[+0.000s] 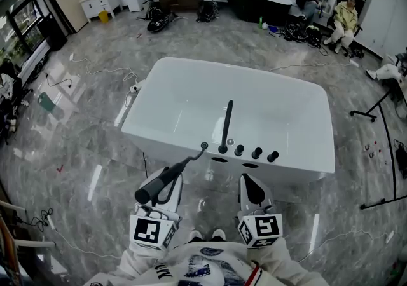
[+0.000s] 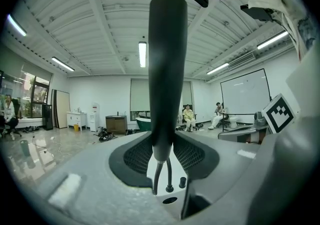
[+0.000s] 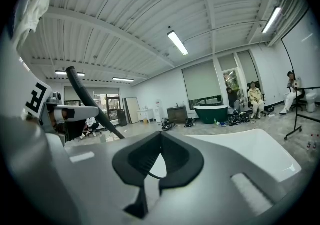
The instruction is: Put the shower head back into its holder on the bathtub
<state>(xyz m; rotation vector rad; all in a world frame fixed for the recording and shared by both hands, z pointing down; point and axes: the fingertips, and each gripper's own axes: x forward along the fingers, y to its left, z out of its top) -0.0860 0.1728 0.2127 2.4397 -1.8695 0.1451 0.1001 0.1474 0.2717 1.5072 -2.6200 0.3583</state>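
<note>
Now we carry the shower head [image 1: 154, 187] toward the bathtub [image 1: 299, 151]; it is not yet in its holder. The left gripper [image 1: 169, 184] clamps its handle, which points at the rim taps. The right gripper [image 1: 252, 181] waits beside, jaws together, empty. Next, probably, we align and lower it.

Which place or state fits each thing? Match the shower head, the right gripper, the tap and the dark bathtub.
Things:
1. shower head
2. right gripper
3. tap
4. dark bathtub

Places or states:
a. by the far wall
b. on the white bathtub's rim
c. empty
d. clamped in the left gripper

Pairs: 1-d, 2-c, 3-b, 4-a.
</note>
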